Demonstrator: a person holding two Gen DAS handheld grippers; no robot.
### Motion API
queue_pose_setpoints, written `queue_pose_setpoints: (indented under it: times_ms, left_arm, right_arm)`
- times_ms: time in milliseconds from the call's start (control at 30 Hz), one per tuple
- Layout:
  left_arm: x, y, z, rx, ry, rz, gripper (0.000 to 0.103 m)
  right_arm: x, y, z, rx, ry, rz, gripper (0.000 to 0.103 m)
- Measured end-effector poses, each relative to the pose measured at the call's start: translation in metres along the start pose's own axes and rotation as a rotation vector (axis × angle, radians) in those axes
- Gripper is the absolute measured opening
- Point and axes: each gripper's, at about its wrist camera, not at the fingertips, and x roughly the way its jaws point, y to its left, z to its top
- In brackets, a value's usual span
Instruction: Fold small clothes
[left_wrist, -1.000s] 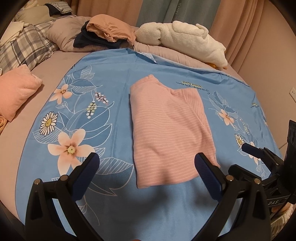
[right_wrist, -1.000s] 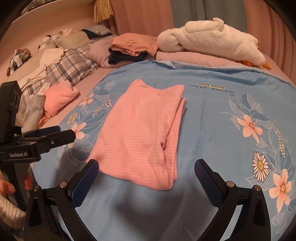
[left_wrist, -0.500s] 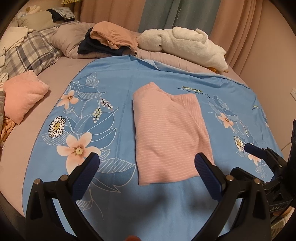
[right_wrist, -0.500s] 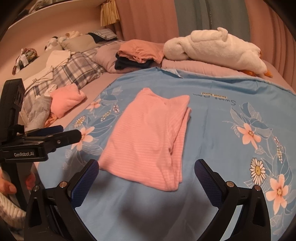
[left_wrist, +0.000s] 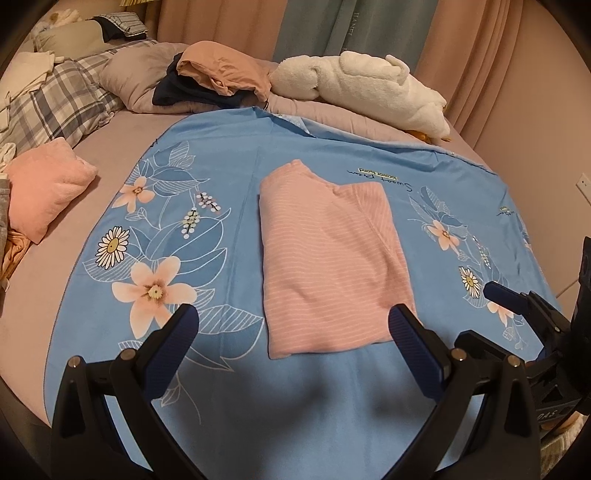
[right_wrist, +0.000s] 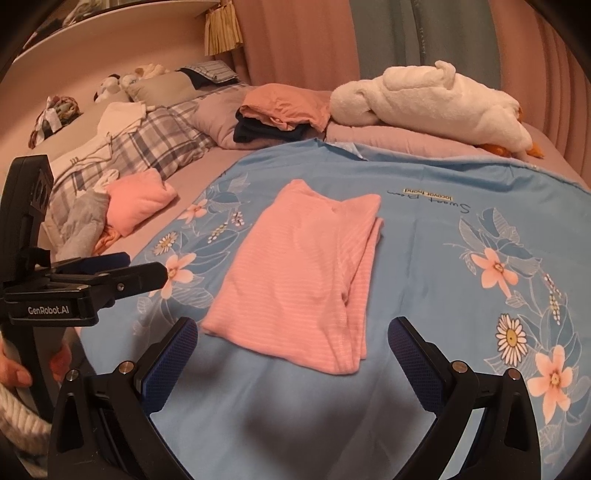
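Our left tool (left_wrist: 293, 336) and right tool (right_wrist: 291, 347) are both spread apart, holding nothing. The pink striped garment (left_wrist: 328, 262) looks soft and light; we would pinch its near corners.

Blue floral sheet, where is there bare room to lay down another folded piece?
Blue floral sheet lies bare left and right of the pink striped top, and along the near edge before both open hand-held grippers. The far side is crowded: folded clothes pile, white plush, pink cushion.
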Motion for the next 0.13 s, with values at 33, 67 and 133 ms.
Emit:
queue_pose_setpoints:
  times_ms: [33, 67, 133]
  left_arm:
    - [0.0000, -0.0003, -0.0003, 0.001, 0.001, 0.000, 0.103]
    - [0.0002, -0.0007, -0.0004, 0.002, 0.001, -0.001, 0.103]
    - [0.0004, -0.0016, -0.0005, 0.002, 0.004, 0.001, 0.103]
  right_arm:
    - [-0.0003, -0.0001, -0.0003, 0.000, 0.000, 0.000, 0.102]
    - [-0.0003, -0.0003, -0.0003, 0.000, 0.000, 0.000, 0.102]
    - [-0.0004, -0.0004, -0.0003, 0.001, 0.000, 0.001, 0.102]
